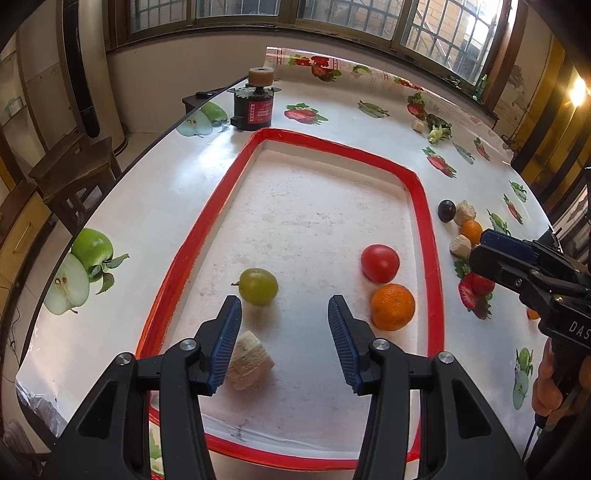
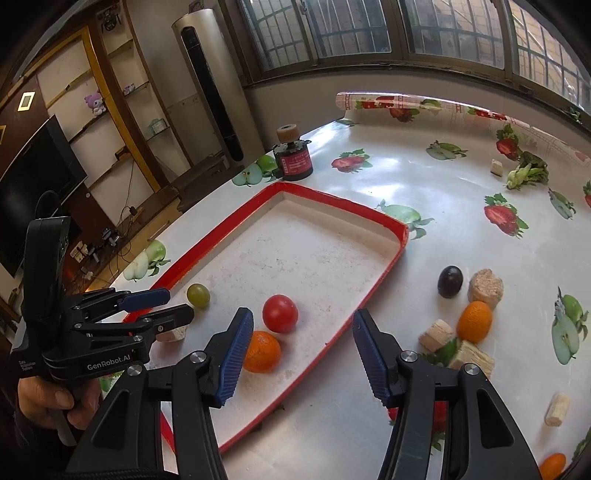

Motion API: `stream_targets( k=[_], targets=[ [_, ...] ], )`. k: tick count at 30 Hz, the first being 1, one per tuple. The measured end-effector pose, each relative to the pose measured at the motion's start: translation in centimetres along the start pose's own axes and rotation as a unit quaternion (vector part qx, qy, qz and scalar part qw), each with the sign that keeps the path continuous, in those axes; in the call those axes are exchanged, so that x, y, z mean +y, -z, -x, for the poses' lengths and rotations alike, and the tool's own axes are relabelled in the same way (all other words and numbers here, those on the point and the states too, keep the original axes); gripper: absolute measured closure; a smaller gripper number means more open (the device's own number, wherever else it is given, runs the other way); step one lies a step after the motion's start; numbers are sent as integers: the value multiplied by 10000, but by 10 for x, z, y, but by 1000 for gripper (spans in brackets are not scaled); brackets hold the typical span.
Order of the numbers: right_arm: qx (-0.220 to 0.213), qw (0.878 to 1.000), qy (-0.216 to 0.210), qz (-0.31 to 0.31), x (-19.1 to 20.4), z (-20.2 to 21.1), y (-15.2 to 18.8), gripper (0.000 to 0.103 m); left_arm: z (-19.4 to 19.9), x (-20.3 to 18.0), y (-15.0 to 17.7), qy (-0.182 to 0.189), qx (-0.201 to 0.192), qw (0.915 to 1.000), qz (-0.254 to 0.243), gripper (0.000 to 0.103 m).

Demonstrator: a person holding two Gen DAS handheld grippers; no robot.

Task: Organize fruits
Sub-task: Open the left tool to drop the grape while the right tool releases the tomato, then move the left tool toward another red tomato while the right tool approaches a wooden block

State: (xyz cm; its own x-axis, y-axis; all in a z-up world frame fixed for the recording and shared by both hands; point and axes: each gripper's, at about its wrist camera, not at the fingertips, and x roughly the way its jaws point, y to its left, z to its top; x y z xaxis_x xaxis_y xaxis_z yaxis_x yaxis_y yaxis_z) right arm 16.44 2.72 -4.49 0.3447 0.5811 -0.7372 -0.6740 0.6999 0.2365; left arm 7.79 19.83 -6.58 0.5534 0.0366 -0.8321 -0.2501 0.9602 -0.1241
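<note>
Orange target: small orange (image 2: 474,321) lies on the table, ahead-right of the right gripper (image 2: 303,356), outside the red tray (image 2: 384,218).
Nearer hand: right.
Tongs: right spread, empty; left gripper (image 1: 284,339) likewise.

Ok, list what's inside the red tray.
Inside the red tray: a green grape, a red tomato, an orange and a beige cut chunk. The left claw hangs open above and covers part of the chunk.

A lived-in home room. A bench (image 2: 424,177) covered in fruit-printed oilcloth stands under barred windows (image 2: 354,33). Past its left edge are a flat television (image 2: 33,184), wall shelves (image 2: 122,96) holding a plush toy (image 2: 95,103), and a tall standing air conditioner (image 2: 210,85).
</note>
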Motion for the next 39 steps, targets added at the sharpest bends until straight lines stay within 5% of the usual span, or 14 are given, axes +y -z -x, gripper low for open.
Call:
stream_targets(
  k=[19,39],
  targets=[
    [-337,9911,966,-856,-105,103,66,40,19,-93,-3,584,-140,9952,-773,56],
    [-384,9802,1330,-1414,-150,133,109,37,6,-155,5,977,84,9879,-1200,50]
  ],
)
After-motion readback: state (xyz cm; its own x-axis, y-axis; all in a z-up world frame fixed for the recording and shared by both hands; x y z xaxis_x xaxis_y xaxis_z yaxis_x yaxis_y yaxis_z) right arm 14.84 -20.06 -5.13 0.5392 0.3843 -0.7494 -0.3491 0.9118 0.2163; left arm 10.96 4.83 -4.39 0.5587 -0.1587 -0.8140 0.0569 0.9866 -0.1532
